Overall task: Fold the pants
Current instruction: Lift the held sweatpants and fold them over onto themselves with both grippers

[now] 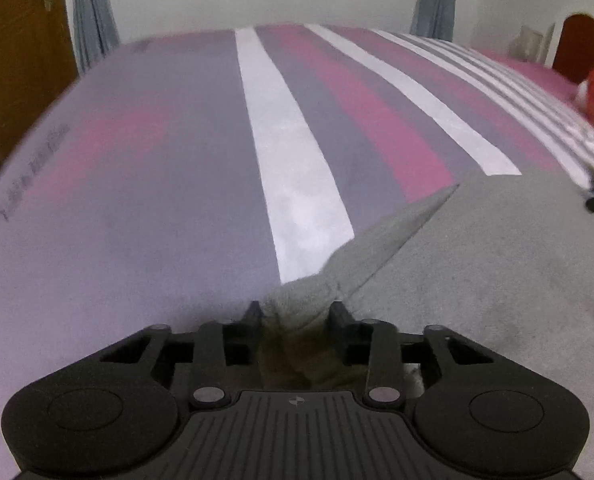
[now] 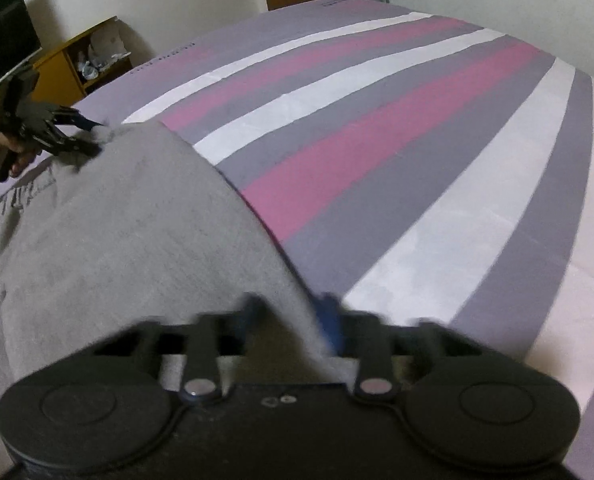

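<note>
The right gripper (image 2: 293, 312), black with blue-tipped fingers, pinches the near edge of the grey knit pants (image 2: 109, 216), the cloth caught between its blurred jaws. The pants lie spread over a bedcover striped in grey, white and pink (image 2: 397, 152). At the far left the left gripper (image 2: 93, 136), held in a person's hand (image 2: 5, 148), bites the opposite edge of the fabric. Behind it stand a yellow wooden shelf unit (image 2: 77, 68) and a dark flat screen (image 2: 1, 28).
</note>
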Action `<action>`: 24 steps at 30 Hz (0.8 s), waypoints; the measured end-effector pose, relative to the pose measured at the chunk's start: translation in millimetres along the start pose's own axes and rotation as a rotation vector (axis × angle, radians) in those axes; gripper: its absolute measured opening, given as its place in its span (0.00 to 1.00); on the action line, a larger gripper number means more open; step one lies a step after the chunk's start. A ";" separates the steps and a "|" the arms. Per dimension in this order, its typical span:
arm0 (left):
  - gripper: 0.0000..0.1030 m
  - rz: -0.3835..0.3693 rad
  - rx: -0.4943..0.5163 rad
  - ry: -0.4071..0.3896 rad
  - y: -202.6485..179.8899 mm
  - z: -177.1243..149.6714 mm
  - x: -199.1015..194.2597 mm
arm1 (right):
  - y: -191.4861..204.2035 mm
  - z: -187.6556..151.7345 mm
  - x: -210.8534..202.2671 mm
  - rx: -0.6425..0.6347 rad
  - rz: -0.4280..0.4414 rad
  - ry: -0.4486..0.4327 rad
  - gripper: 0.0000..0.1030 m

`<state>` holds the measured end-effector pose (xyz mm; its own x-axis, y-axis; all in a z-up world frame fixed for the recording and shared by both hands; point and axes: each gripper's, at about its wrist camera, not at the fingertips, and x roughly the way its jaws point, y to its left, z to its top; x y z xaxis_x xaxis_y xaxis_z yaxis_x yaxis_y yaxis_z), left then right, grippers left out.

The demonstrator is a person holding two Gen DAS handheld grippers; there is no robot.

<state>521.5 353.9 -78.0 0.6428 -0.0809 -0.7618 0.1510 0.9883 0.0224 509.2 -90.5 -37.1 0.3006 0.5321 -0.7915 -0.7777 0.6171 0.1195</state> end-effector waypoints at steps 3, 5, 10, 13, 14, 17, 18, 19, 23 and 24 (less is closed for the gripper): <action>0.17 0.015 -0.014 -0.061 -4.2 -2.9 -18.3 | 13.6 -2.0 -8.6 -0.001 -0.057 -0.036 0.05; 0.15 0.003 -0.022 -0.130 -5.0 -9.5 -44.4 | 18.9 -8.2 -27.4 0.002 -0.085 -0.088 0.04; 0.15 -0.027 -0.038 -0.272 -9.8 -31.6 -113.9 | 80.1 -20.0 -95.3 -0.101 -0.144 -0.223 0.04; 0.15 -0.044 -0.046 -0.343 -20.4 -55.7 -160.1 | 115.2 -38.1 -135.3 -0.154 -0.171 -0.259 0.04; 0.15 -0.046 -0.043 -0.360 -26.1 -65.2 -175.0 | 130.0 -47.9 -148.6 -0.167 -0.177 -0.270 0.04; 0.15 -0.041 -0.041 -0.390 -38.0 -94.9 -212.1 | 163.4 -74.1 -173.6 -0.187 -0.200 -0.293 0.04; 0.15 -0.027 -0.030 -0.399 -42.5 -106.7 -222.5 | 172.9 -80.9 -177.6 -0.191 -0.211 -0.301 0.04; 0.15 -0.019 -0.028 -0.396 -46.7 -118.8 -229.6 | 183.4 -91.1 -183.4 -0.192 -0.219 -0.309 0.04; 0.15 0.002 -0.034 -0.322 -64.8 -173.9 -239.6 | 219.4 -133.1 -185.0 -0.137 -0.212 -0.324 0.04; 0.15 0.011 -0.042 -0.298 -68.8 -187.7 -238.2 | 227.2 -143.8 -180.0 -0.116 -0.202 -0.320 0.04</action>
<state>217.1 329.5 -19.6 0.8372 -0.0989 -0.5379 0.1159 0.9933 -0.0022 199.1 -129.5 46.4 0.5965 0.5720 -0.5630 -0.7370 0.6682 -0.1020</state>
